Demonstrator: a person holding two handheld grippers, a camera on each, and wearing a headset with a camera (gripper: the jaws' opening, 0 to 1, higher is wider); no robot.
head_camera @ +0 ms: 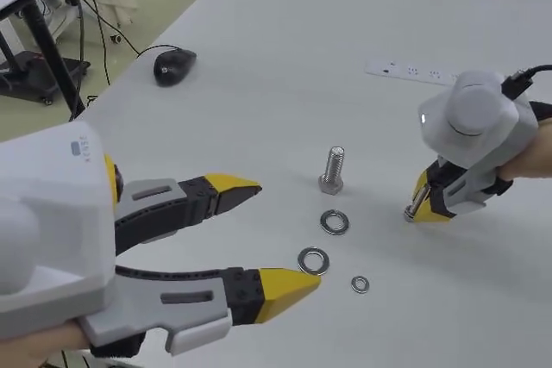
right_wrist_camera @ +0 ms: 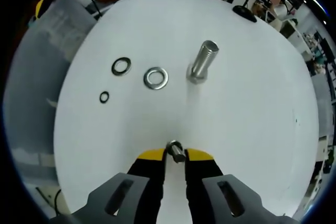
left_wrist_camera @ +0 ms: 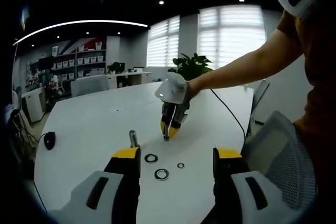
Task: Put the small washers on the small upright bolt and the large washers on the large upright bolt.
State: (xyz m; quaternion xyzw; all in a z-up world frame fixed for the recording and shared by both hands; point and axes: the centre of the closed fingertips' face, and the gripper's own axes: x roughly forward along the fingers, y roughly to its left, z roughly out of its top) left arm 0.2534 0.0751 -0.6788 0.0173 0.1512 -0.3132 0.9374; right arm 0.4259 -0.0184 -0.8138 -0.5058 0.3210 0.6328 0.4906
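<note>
A: How is the left gripper (head_camera: 289, 233) held?

B: Its jaws are spread wide with nothing between them, just short of two large washers (head_camera: 335, 222) and one small washer (head_camera: 360, 283) laid flat on the tabletop (head_camera: 285, 66).

A: And the right gripper (head_camera: 424, 207)?

B: It is clamped on the small bolt (head_camera: 415, 202), which is lowered to the tabletop. The large bolt (head_camera: 334, 170) is stood free, nearer the left edge.

A: What could be spoiled?

B: If released while tilted, the small bolt could be toppled. The large bolt could be knocked over by a careless reach.
</note>
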